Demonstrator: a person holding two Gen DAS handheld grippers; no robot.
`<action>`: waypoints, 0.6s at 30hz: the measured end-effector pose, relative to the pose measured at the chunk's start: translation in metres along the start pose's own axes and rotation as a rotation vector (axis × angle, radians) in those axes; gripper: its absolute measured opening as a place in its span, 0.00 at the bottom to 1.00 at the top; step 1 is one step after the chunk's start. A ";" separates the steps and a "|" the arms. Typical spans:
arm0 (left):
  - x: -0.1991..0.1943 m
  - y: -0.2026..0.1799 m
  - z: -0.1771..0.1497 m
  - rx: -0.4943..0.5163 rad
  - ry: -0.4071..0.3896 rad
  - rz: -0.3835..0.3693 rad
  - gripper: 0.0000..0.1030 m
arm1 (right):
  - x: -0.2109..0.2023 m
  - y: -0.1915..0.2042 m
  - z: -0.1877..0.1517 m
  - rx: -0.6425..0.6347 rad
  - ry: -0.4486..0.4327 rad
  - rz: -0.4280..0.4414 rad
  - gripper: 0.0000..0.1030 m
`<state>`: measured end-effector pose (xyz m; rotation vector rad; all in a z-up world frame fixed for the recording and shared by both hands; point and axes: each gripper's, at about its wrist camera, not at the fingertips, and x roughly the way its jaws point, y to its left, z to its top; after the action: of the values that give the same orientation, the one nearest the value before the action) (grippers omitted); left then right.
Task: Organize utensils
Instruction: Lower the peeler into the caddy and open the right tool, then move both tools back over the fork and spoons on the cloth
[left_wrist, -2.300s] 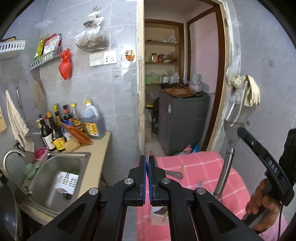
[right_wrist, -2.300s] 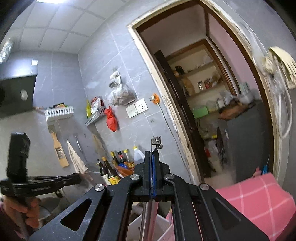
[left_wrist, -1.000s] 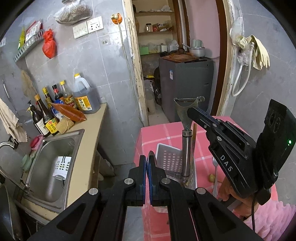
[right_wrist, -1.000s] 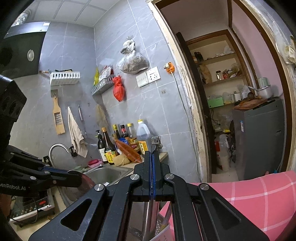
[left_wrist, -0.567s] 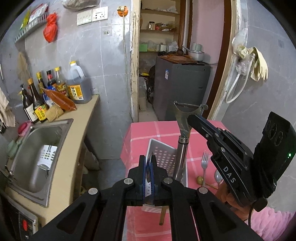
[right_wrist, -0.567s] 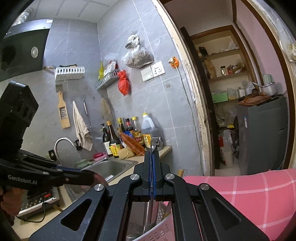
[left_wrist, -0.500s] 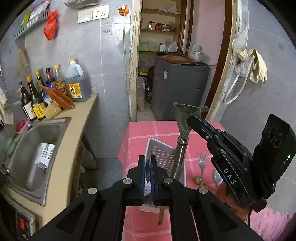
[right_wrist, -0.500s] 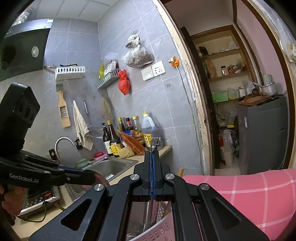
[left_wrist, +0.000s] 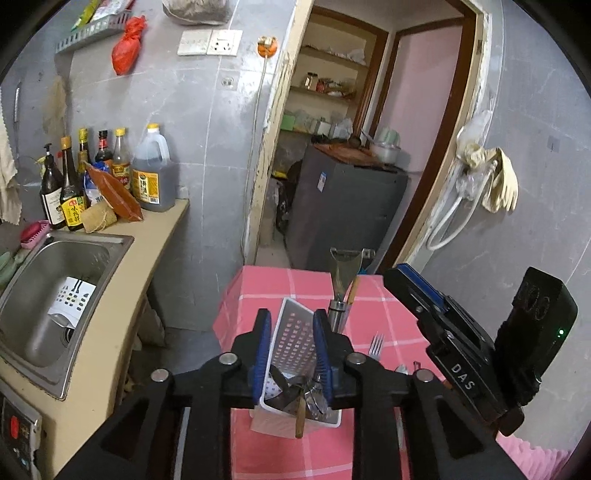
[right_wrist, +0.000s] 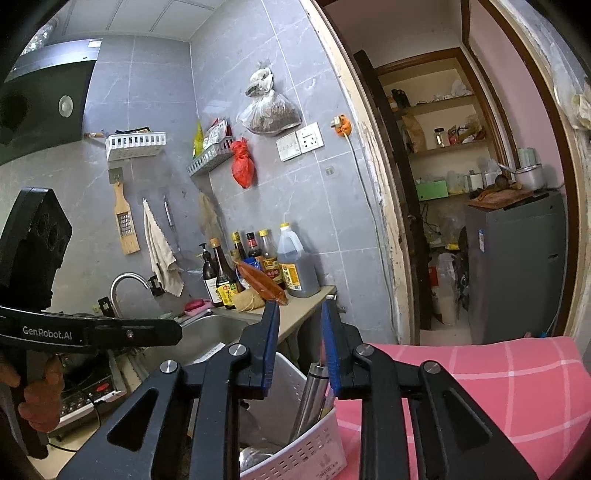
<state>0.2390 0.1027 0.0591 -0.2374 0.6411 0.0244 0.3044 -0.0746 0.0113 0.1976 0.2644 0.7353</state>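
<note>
Both grippers' fingers, just parted and empty, are held over the white perforated plastic basket (left_wrist: 291, 339); the steel-handled peeler (left_wrist: 341, 291) stands upright beside the right gripper (right_wrist: 301, 343), the left gripper (left_wrist: 291, 347) farther off.

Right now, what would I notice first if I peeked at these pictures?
Probably the pink cloth on the table, with a white basket of utensils in the middle. A metal peeler stands up in it, and a fork lies beside it. Both grippers, left and right, have just been opening, holding nothing.

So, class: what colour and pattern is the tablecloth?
Pink with a white check, clearest in the left wrist view: tablecloth.
</note>
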 end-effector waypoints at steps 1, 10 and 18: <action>-0.002 0.000 0.001 -0.001 -0.005 0.003 0.24 | -0.003 0.001 0.001 -0.005 0.001 -0.006 0.20; -0.020 -0.005 -0.005 -0.011 -0.067 0.004 0.47 | -0.044 0.002 0.012 -0.006 -0.033 -0.092 0.39; -0.037 -0.034 -0.017 0.022 -0.162 -0.009 0.69 | -0.106 -0.008 0.031 -0.010 -0.079 -0.235 0.67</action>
<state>0.2024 0.0678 0.0746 -0.2148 0.4788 0.0276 0.2436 -0.1553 0.0564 0.1823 0.2049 0.4945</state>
